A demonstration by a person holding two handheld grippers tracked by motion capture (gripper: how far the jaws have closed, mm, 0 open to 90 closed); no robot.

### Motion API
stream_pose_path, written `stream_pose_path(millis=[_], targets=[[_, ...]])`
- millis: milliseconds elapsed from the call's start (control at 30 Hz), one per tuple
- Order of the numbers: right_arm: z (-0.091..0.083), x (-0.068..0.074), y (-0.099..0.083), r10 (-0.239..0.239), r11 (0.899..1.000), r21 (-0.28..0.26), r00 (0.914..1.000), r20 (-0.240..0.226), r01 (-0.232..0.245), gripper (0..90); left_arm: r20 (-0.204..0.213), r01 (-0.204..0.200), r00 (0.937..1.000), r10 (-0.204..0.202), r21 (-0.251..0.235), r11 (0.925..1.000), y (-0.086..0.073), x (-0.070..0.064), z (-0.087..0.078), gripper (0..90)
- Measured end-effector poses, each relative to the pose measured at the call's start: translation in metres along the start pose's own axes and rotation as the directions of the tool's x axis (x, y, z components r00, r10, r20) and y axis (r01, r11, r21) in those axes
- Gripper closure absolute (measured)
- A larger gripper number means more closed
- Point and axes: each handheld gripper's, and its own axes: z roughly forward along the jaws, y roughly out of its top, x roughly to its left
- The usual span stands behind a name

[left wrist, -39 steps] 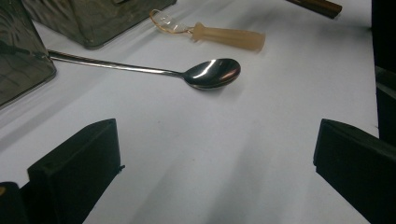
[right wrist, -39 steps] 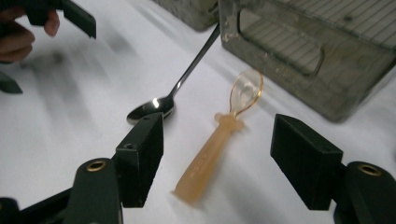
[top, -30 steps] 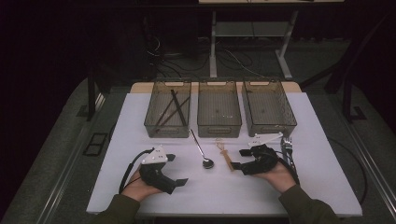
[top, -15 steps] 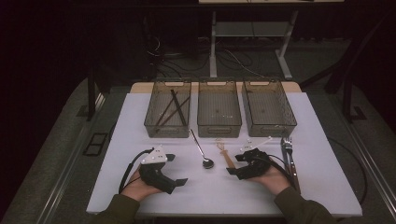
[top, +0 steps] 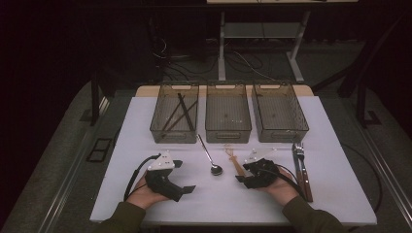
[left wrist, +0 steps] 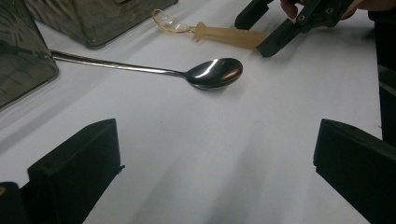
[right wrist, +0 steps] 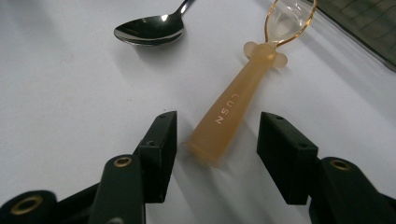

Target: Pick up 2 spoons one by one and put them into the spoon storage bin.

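Right gripper [right wrist: 217, 140]: moved left from the cutlery at the table's right edge; jaws open, straddling the amber spoon's [right wrist: 233, 112] handle end near the front edge, ready to close. Left gripper [top: 180, 175]: wide open, empty, resting front-left.

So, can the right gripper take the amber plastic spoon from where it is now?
Probably yes. The right gripper is open, with its fingers on either side of the amber spoon handle's end. Nothing lies between them, and the metal spoon is well apart.
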Motion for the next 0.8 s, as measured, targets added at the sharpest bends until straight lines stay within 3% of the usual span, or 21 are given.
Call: stream_pose_path(millis=[800], targets=[[-0.0019, -0.0059, 0.0006, 0.026, 1.000, 0.006, 0.9996, 0.006, -0.026, 71.7, -0.003, 0.000, 1.0000, 0.000, 0.005, 1.0000, -0.0002, -0.0004, 0.0003, 0.0]])
